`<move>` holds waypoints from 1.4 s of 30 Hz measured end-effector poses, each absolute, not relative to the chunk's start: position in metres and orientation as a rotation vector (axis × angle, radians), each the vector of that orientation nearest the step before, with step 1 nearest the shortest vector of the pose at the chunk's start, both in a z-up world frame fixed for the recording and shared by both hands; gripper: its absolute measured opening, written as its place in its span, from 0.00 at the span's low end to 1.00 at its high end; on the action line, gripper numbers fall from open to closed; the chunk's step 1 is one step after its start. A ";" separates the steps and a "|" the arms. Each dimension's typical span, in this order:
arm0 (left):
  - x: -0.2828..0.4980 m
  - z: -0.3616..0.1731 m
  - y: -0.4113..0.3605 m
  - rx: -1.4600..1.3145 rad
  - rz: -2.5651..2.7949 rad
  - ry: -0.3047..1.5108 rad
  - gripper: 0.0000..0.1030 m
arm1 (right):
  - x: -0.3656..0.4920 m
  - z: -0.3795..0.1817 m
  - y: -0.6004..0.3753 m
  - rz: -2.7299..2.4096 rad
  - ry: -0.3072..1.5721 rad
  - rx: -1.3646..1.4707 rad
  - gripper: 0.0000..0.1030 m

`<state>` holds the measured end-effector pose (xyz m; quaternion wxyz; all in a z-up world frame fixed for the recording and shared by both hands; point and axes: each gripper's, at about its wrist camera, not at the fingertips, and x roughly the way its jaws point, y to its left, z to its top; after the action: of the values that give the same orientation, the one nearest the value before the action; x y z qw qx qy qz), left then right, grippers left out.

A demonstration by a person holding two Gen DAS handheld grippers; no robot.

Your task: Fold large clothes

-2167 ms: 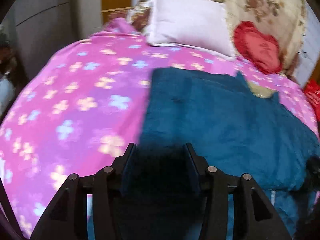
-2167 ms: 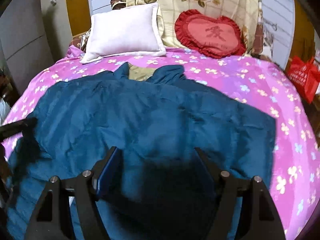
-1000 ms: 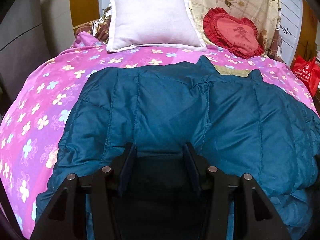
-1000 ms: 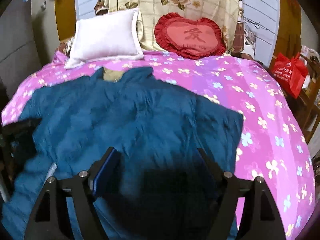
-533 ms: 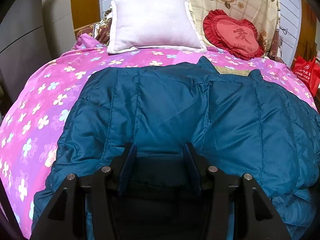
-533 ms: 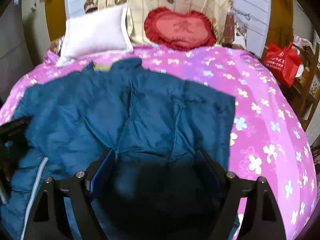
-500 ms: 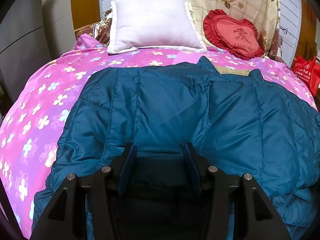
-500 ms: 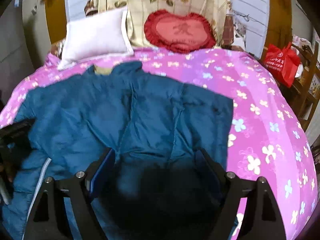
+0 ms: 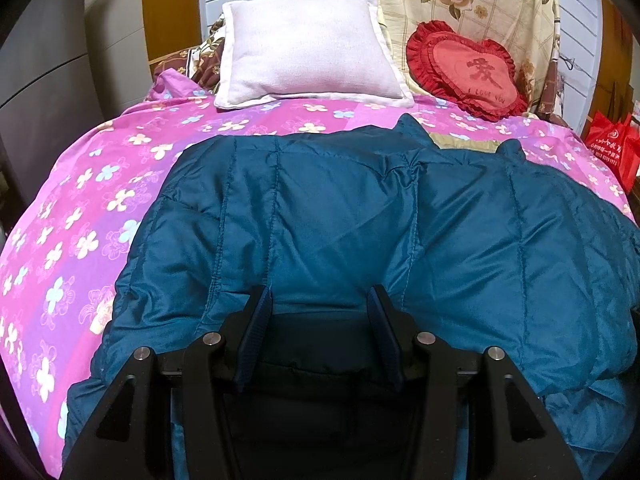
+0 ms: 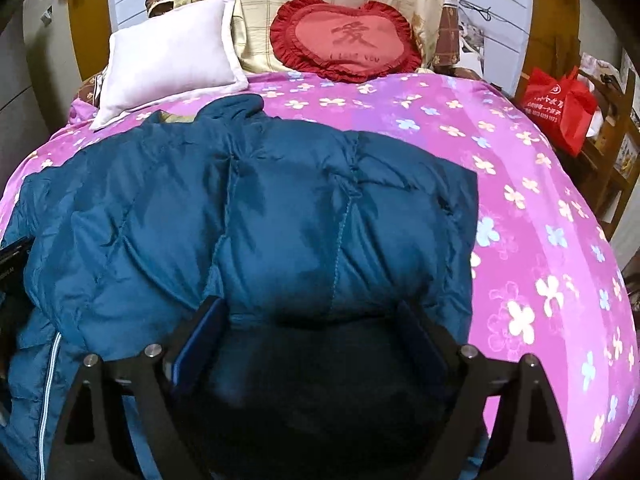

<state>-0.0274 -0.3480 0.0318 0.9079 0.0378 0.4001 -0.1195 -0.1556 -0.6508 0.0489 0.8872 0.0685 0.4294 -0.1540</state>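
The teal quilted jacket (image 9: 360,216) lies spread on the bed (image 9: 80,216), collar toward the pillows, its shiny padded panels divided by stitched seams, with a tan lining showing at the neck; in the right wrist view the jacket (image 10: 280,216) shows a pale zipper strip along its near left edge, and its right side ends in a straight edge on the pink flowered bedcover.

The left hand-held gripper (image 9: 320,300) has its blue pads set either side of a dark fold at the jacket's near edge; whether they pinch the cloth cannot be told. The right hand-held gripper (image 10: 312,312) has just been opening its jaws; they stand wide and released over the jacket, with fabric bulging between them but not pressed.

At the head of the bed rest a white pillow (image 9: 308,48) and a red heart-shaped cushion (image 9: 468,72), side by side against a rose-printed cloth; a red bag (image 10: 560,104) sits beside the bed, its contents hidden.
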 end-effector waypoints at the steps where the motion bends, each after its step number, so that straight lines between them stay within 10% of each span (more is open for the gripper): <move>1: -0.028 0.033 -0.347 0.070 -0.249 0.826 0.31 | -0.160 0.053 -0.649 -0.319 0.884 0.150 0.87; 42: -0.169 0.067 -0.266 0.108 -0.255 0.863 0.31 | -0.293 0.076 -0.602 -0.247 0.923 0.240 0.88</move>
<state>-0.1693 -0.2664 0.0673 0.8990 0.0522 0.4171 -0.1231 -0.2930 -0.6025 0.0761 0.8812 0.1153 0.4429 -0.1184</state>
